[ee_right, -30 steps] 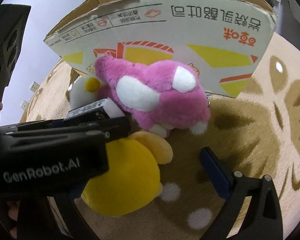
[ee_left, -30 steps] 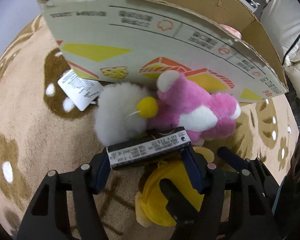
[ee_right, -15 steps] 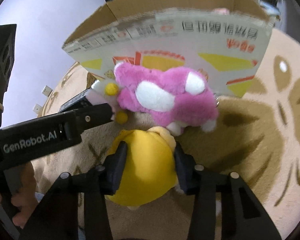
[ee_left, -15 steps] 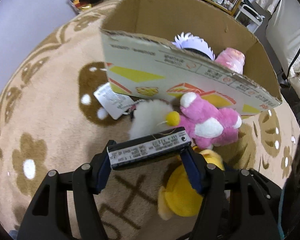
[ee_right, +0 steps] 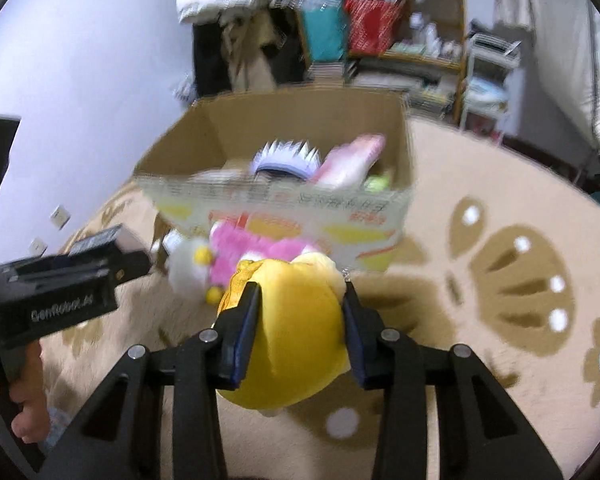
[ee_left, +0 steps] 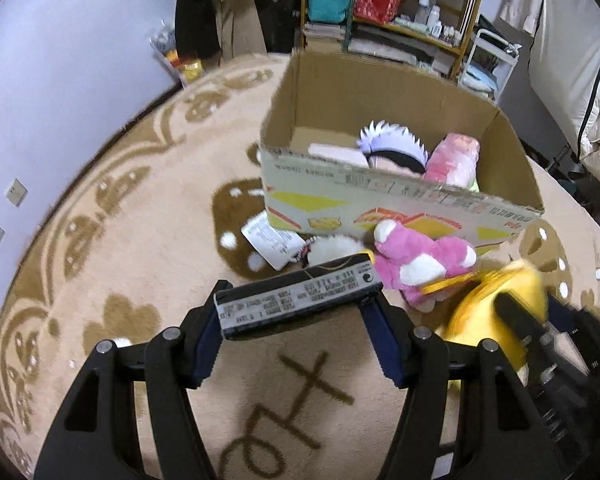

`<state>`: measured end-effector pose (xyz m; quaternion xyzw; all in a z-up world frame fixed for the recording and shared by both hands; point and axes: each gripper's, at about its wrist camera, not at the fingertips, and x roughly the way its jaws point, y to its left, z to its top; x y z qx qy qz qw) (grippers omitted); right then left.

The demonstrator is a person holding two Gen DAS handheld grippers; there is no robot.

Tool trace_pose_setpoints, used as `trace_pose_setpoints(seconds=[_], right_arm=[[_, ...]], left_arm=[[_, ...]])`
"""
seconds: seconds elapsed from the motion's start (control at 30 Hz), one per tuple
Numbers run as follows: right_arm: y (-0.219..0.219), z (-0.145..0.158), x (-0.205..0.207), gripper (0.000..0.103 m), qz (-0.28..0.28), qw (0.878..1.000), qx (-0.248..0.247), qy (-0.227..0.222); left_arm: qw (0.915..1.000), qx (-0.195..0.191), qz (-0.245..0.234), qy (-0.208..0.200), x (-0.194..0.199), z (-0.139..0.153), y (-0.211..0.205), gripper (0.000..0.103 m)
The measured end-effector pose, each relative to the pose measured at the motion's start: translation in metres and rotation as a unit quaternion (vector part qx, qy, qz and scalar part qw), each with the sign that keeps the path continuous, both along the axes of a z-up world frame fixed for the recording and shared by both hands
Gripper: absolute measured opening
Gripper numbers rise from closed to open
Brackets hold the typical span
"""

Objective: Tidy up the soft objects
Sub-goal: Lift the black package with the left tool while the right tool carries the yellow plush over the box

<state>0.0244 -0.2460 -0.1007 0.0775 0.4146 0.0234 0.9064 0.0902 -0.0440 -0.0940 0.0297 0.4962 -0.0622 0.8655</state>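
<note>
My left gripper (ee_left: 296, 312) is shut on a flat black box with a white label (ee_left: 300, 298), held above the carpet in front of the cardboard box (ee_left: 380, 200). My right gripper (ee_right: 300, 308) is shut on a yellow plush toy (ee_right: 296, 340), lifted off the carpet; it also shows in the left wrist view (ee_left: 496, 320). A pink and white plush (ee_left: 420, 264) and a white fluffy plush (ee_left: 332, 248) lie against the box's near wall. Inside the box are a white spiky-haired doll (ee_left: 392, 144) and a pink plush (ee_left: 454, 160).
A white paper tag (ee_left: 272, 242) lies on the beige patterned carpet left of the plush toys. A shelf with bags and bottles (ee_left: 380, 0) stands behind the box. A white quilt (ee_left: 572, 60) hangs at the right. A wall rises at the left.
Both grippers have risen and pulled back from the box. The right gripper closed on the yellow plush and lifted it off the carpet. The left still holds the black box.
</note>
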Motion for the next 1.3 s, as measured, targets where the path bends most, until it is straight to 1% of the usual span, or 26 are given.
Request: trace_pose_setpoints(seconds=[0.13, 0.27, 0.47, 0.63, 0.87, 0.97, 1.1, 1.2, 1.3], right_arm=[[-0.007, 0.028, -0.014, 0.042, -0.023, 0.998, -0.033, -0.05], [-0.009, 0.053, -0.025, 0.042, -0.038, 0.993, -0.061, -0.093], [-0.009, 0.082, -0.029, 0.042, -0.048, 0.987, -0.071, -0.135], [-0.011, 0.095, -0.025, 0.042, -0.054, 0.983, -0.077, -0.156], [-0.015, 0.108, -0.013, 0.042, -0.057, 0.978, -0.081, -0.184], [-0.015, 0.11, -0.007, 0.042, -0.057, 0.976, -0.087, -0.192], [-0.016, 0.111, 0.003, 0.042, -0.057, 0.972, -0.096, -0.205], [-0.013, 0.111, 0.009, 0.042, -0.056, 0.968, -0.114, -0.217], [-0.016, 0.11, 0.019, 0.042, -0.054, 0.967, -0.109, -0.222]], left_arm=[[0.9993, 0.006, -0.004, -0.035, -0.011, 0.017, 0.002, 0.064], [0.997, 0.009, 0.006, -0.077, -0.021, 0.036, 0.008, 0.064], [0.9903, 0.01, 0.01, -0.138, -0.028, 0.063, 0.015, 0.064], [0.9816, 0.026, 0.009, -0.189, -0.027, 0.081, 0.015, 0.064], [0.9731, 0.03, 0.011, -0.228, -0.013, 0.102, 0.02, 0.064], [0.9719, 0.015, 0.003, -0.235, -0.005, 0.109, 0.022, 0.064], [0.9671, 0.038, -0.009, -0.252, 0.004, 0.112, 0.014, 0.064], [0.9647, 0.043, -0.017, -0.259, 0.012, 0.113, 0.006, 0.064], [0.9619, 0.051, -0.03, -0.267, 0.016, 0.112, -0.003, 0.064]])
